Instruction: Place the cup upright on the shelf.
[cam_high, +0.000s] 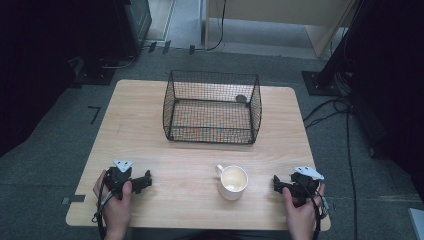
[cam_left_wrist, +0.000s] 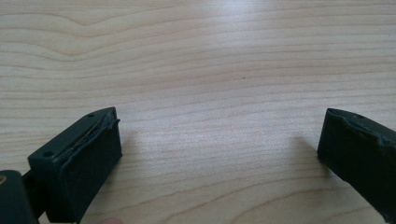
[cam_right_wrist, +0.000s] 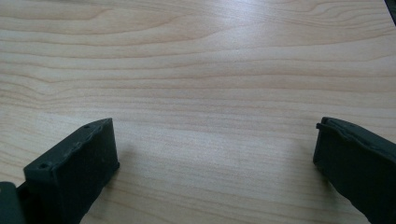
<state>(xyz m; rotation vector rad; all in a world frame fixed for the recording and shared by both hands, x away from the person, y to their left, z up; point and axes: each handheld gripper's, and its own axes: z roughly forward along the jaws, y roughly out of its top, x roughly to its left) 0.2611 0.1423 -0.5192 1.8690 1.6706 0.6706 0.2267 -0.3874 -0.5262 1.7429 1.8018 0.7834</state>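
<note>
At the near edge of the wooden table (cam_high: 150, 135), the left gripper (cam_high: 145, 181) and the right gripper (cam_high: 276, 183) are held low over the wood, one in each hand, their tips turned inward toward each other; in the left gripper view and the right gripper view alike the jaws are seen spread wide apart with nothing but bare wood grain between them. Between the two grippers, nearer the right one and apart from both, a white mug (cam_high: 232, 182) is stood upright with its handle at its far left. Farther back, at the middle of the far half of the table, a black wire basket (cam_high: 212, 106) is set, well apart from the mug.
</note>
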